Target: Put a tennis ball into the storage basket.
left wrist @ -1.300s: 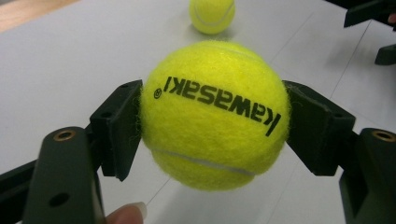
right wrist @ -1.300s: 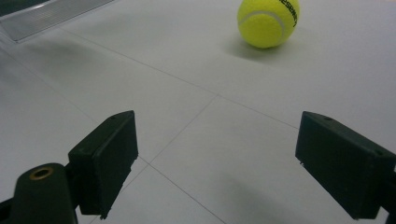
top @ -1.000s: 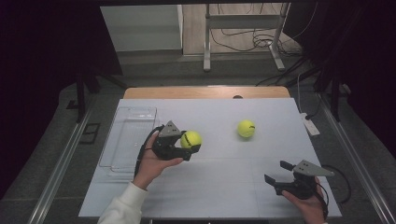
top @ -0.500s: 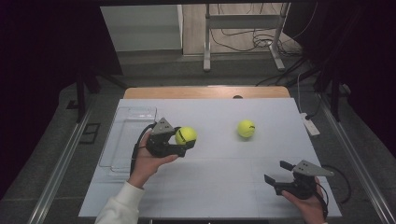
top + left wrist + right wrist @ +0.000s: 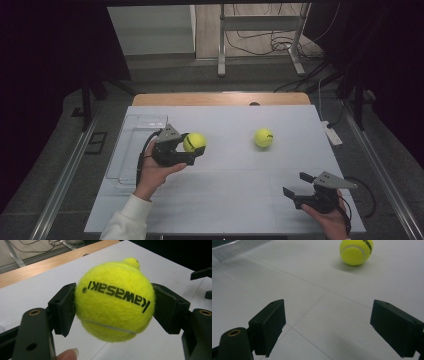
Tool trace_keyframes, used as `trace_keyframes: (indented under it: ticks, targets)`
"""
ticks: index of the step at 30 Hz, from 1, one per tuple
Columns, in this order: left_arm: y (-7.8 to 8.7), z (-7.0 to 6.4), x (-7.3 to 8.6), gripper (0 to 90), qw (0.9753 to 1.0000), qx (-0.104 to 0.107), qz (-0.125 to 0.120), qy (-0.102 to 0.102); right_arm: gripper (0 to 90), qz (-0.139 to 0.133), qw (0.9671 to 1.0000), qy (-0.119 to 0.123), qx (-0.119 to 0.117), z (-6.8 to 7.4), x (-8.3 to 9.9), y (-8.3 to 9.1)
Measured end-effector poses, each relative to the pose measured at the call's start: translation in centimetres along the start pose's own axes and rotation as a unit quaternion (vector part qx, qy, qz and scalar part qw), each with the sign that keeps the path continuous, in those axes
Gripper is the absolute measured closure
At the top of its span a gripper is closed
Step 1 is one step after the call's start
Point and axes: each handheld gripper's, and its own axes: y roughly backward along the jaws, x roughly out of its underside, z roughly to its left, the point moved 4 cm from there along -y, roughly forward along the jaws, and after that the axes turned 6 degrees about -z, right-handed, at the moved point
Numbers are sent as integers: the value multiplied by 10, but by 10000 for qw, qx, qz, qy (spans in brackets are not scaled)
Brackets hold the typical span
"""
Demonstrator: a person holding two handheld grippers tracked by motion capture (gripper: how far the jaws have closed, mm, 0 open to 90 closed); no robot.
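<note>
Held ball [image 5: 194, 142] shifted left toward tray [image 5: 134, 150] since earlier frames, carried above surface [image 5: 225, 200]. Ball clenched between jaws of left tool [image 5: 195, 150]. Right tool [image 5: 299, 186] released, jaws spread, low at near right. Second ball [image 5: 263, 137] resting mid-surface.

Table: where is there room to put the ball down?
Bare table lies between the left hand-held gripper and the right hand-held gripper, and behind both balls. The left edge is crowded by the clear tray.
</note>
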Motion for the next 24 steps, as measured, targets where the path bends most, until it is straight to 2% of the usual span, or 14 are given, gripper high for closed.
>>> trace_keyframes:
  ticks: [24]
  targets:
    - [9, 13, -1, 269, 9997, -213, -115, 81, 133, 8, 10000, 12, 8, 0, 0, 0]
